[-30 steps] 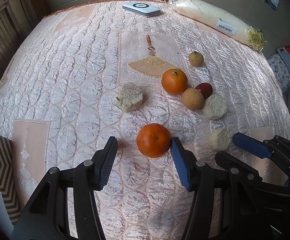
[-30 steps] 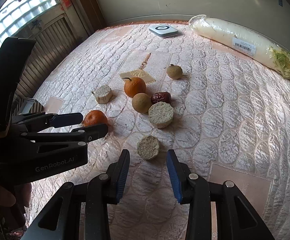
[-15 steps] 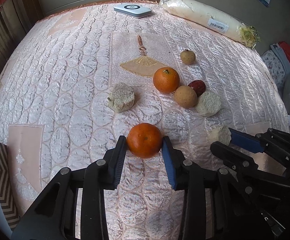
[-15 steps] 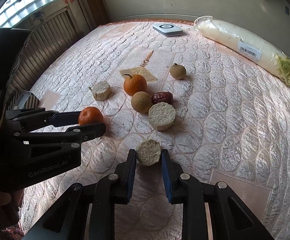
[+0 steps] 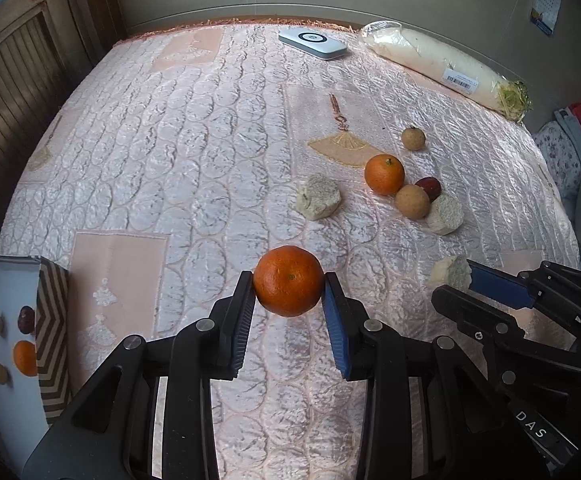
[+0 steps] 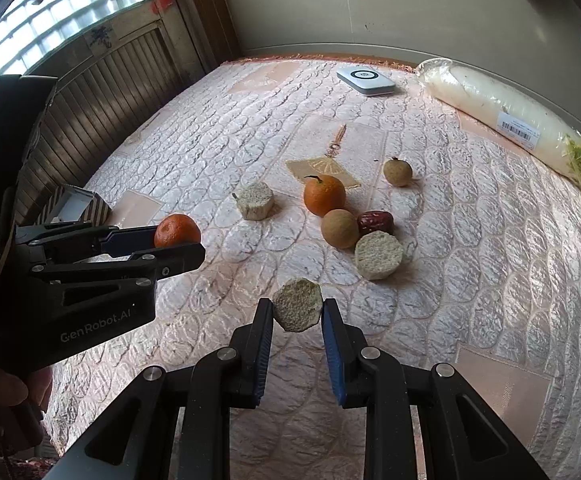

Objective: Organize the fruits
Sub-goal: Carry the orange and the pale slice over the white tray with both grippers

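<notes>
My left gripper (image 5: 289,284) is shut on an orange mandarin (image 5: 289,280), lifted just off the quilted cloth. My right gripper (image 6: 297,310) is shut on a pale green cut chunk (image 6: 297,309), also raised. In the right wrist view the left gripper (image 6: 178,238) shows at left with the mandarin (image 6: 176,230). On the cloth lie a second mandarin (image 5: 384,174), two tan round fruits (image 5: 412,201) (image 5: 413,138), a red date (image 5: 430,187) and two more pale chunks (image 5: 317,202) (image 5: 445,214).
A box (image 5: 52,332) with a chevron-patterned wall stands at the near left, holding several fruits. At the far edge lie a white flat device (image 5: 313,42) and a wrapped white radish (image 5: 446,68). A wooden slatted panel (image 6: 102,112) runs along the left.
Both grippers closed, the left on the mandarin and the right on the pale chunk, then lifted them slightly off the cloth.
</notes>
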Tool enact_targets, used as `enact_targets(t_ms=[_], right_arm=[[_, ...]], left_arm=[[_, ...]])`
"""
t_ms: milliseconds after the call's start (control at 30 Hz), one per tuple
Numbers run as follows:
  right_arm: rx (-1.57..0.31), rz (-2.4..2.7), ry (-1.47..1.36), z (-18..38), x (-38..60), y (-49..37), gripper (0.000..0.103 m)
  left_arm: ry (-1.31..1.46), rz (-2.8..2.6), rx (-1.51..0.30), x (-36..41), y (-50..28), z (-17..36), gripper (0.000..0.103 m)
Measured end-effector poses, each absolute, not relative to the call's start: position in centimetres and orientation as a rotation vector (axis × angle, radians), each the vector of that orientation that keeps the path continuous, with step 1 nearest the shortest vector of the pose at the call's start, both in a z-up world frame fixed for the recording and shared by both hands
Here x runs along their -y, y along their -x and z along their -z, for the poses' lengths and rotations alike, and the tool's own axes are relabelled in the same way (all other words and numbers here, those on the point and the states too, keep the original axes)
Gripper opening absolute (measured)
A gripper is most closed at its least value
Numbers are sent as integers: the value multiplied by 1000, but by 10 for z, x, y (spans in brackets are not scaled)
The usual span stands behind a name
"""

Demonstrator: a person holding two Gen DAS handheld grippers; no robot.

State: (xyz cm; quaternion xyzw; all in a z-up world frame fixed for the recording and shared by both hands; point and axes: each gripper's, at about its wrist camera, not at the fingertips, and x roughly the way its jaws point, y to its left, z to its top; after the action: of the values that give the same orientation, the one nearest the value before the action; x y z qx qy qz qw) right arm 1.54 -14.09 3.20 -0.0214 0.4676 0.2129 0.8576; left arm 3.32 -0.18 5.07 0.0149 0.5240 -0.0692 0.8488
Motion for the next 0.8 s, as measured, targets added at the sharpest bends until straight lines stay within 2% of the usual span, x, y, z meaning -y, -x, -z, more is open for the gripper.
enact_targets(t_ms=[800], right_arm=[[-915,-661,193,-58,1,2,24]], left_arm=[[64,-105,-1034,-140,15,-82,33]])
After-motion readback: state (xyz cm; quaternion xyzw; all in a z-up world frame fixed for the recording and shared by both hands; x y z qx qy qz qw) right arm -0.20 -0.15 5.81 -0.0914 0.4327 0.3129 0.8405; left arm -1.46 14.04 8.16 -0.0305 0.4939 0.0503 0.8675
